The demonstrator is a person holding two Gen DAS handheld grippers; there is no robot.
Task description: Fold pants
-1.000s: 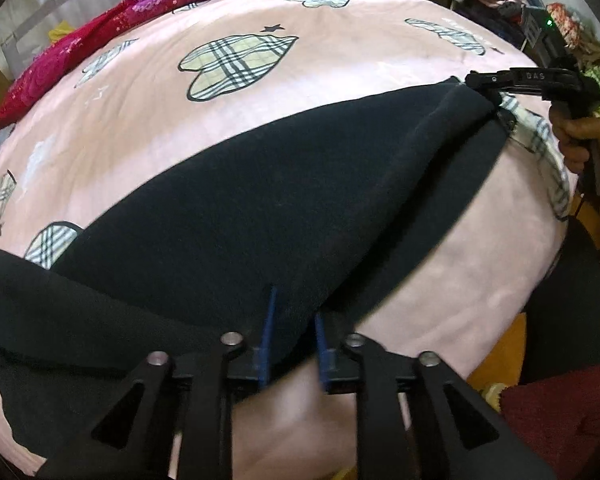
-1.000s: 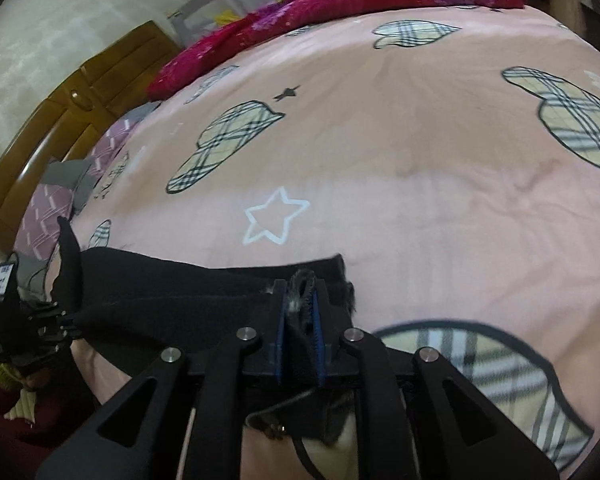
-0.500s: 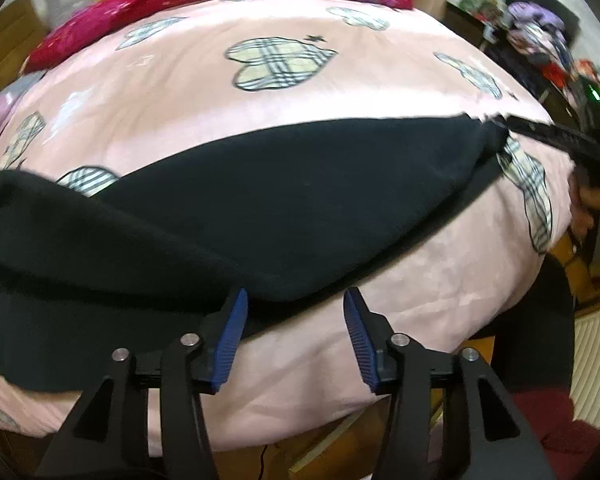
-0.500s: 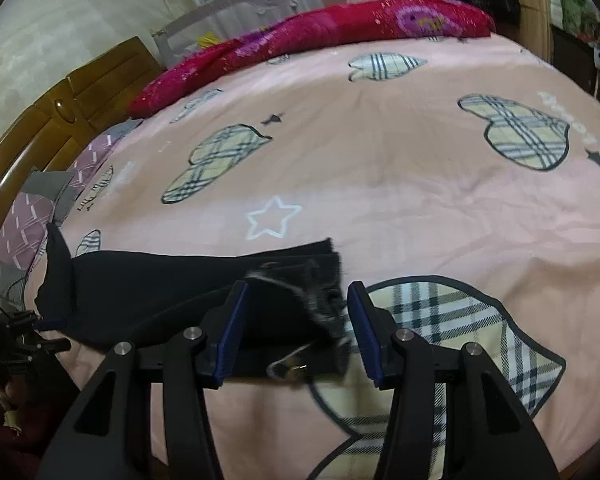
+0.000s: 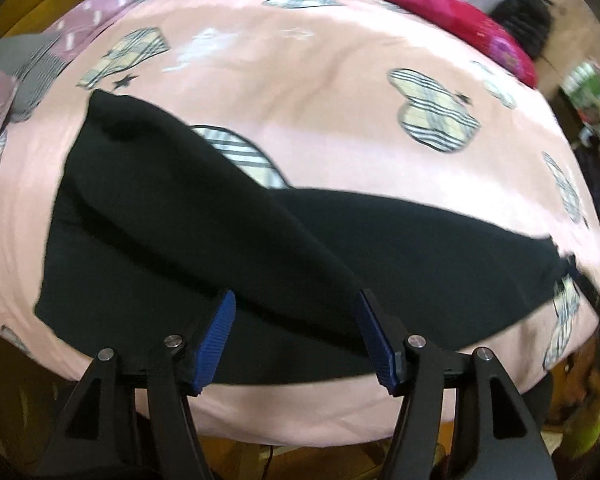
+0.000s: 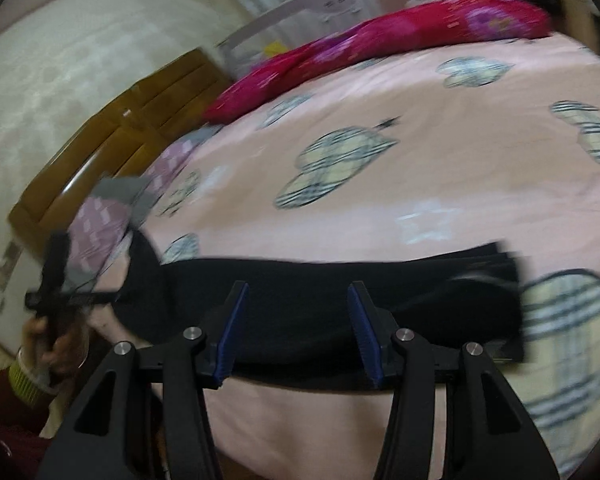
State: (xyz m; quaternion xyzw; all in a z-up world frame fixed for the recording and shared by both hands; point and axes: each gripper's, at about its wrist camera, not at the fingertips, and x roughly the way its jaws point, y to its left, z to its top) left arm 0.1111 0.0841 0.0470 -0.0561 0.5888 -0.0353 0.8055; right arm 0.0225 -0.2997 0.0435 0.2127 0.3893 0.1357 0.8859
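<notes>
The black pants [image 5: 228, 240] lie folded lengthwise on the pink bed sheet [image 5: 320, 80] near its front edge. In the right wrist view they show as a long black strip [image 6: 300, 292]. My left gripper [image 5: 294, 332] is open and empty just above the pants' near edge. My right gripper [image 6: 296, 328] is open and empty over the strip's near edge. The left gripper also shows at the far left of the right wrist view [image 6: 54, 280], held in a hand.
A red flowered quilt [image 6: 380, 40] lies along the far side of the bed. A wooden headboard [image 6: 112, 140] and grey and purple pillows [image 5: 32, 64] are at one end. Cluttered furniture [image 5: 592, 92] stands beyond the other end.
Both grippers have let go of the pants and opened wide. Both have pulled back towards the bed's front edge, and the left view has swung left.
</notes>
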